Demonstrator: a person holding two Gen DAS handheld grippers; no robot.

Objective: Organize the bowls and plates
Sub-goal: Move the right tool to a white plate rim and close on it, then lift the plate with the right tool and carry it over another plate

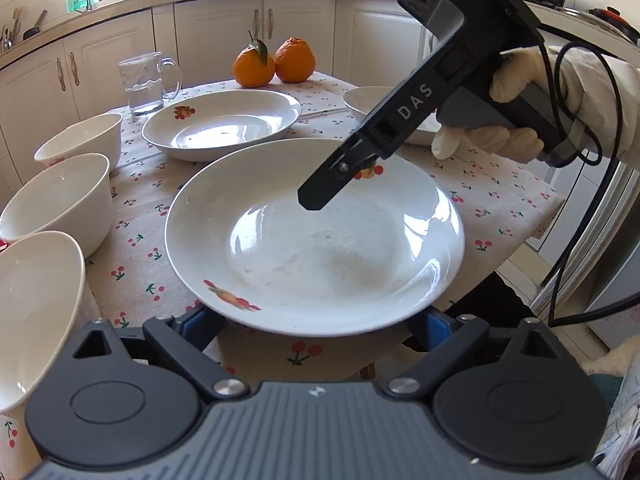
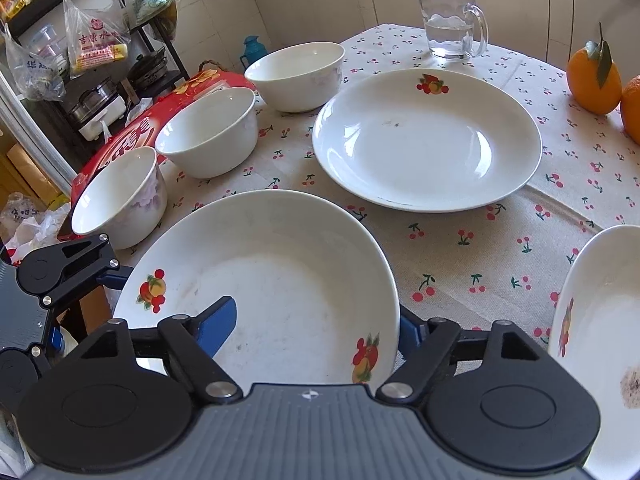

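Note:
A white fruit-print plate (image 1: 312,240) sits near the table's front edge. My right gripper (image 1: 340,176) is clamped on its far rim, one finger inside the plate and one under the rim; the right wrist view shows this plate (image 2: 280,280) between its blue pads (image 2: 218,328). My left gripper (image 1: 316,324) is open, its blue pads spread wide on either side of the plate's near rim, apart from it. A second plate (image 1: 222,124) (image 2: 426,140) lies behind. A third plate (image 1: 372,104) (image 2: 600,328) lies at the right. Three white bowls (image 1: 60,200) (image 2: 208,132) line the left edge.
A glass mug of water (image 1: 142,84) (image 2: 450,26) and two oranges (image 1: 274,62) (image 2: 596,80) stand at the back of the cherry-print tablecloth (image 1: 140,216). A red box (image 2: 132,136) lies under the bowls at the table's left edge. Kitchen cabinets are behind.

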